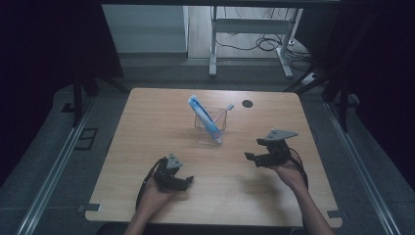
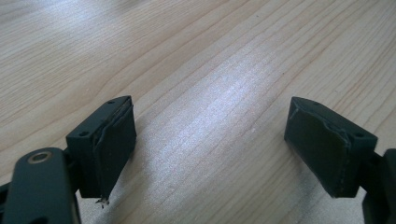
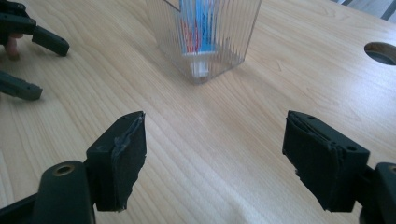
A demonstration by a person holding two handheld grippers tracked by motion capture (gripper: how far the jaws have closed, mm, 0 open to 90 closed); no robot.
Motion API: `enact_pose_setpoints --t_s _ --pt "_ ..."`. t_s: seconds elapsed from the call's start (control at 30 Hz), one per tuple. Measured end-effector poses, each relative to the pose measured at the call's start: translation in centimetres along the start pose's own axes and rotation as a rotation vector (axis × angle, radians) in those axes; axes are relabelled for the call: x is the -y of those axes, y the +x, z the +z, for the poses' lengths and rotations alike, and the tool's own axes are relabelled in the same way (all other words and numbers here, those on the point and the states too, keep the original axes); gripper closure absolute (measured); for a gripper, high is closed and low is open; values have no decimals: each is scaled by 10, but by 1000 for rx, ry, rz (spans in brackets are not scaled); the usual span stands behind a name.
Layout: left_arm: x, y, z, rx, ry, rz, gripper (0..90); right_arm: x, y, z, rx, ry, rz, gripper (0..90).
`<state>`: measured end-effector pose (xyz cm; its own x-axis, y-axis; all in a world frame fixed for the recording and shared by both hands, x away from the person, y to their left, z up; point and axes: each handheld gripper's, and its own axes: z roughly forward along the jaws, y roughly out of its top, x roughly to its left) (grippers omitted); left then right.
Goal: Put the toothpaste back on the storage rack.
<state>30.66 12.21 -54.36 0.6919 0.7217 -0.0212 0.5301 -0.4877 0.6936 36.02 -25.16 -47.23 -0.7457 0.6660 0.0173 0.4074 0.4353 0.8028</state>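
A clear ribbed cup (image 1: 211, 131) stands at the middle of the wooden table (image 1: 147, 132). It holds a blue toothpaste tube (image 1: 202, 115) leaning to the left and a toothbrush (image 1: 225, 111) leaning to the right. My left gripper (image 1: 184, 179) rests low over the table's near left part, open, with bare wood between its jaws (image 2: 209, 112). My right gripper (image 1: 253, 149) is right of the cup, a little nearer than it, and open with nothing in it. It points at the cup (image 3: 205, 42), which stands a short way beyond its fingertips (image 3: 215, 121); the tube (image 3: 200, 25) shows through the wall.
A round dark hole (image 1: 247, 103) lies in the tabletop behind and to the right of the cup, also visible as the hole (image 3: 380, 52) in the right gripper view. The left gripper (image 3: 25, 56) appears at that view's upper left. A desk frame and cables (image 1: 264, 44) stand on the floor beyond the table.
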Motion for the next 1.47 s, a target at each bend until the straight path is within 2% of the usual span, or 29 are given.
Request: enact_pose_setpoints --t_s 0.3,0.53,0.8,0.97,1.1,1.2,1.3,1.4,1.47 --pt "0 0 0 1 0 -3 166 19 3 -10 24 21 -6 205" --pt "0 0 0 1 1 -5 167 42 5 -13 45 31 16 179" --pt "0 0 0 1 0 -6 166 69 6 -11 74 54 48 152" --pt "0 0 0 0 0 -2 166 81 7 -7 95 76 39 140" --pt "0 0 0 0 1 -2 167 88 9 -1 104 105 24 133" --pt "0 0 0 0 0 -2 166 88 12 -1 116 105 5 133" --pt "0 0 0 0 0 -2 166 88 12 -1 111 107 13 137" --pt "0 0 0 0 1 -1 166 89 10 -1 85 119 50 134" --pt "0 0 0 0 0 -2 166 89 11 -1 86 121 48 130"
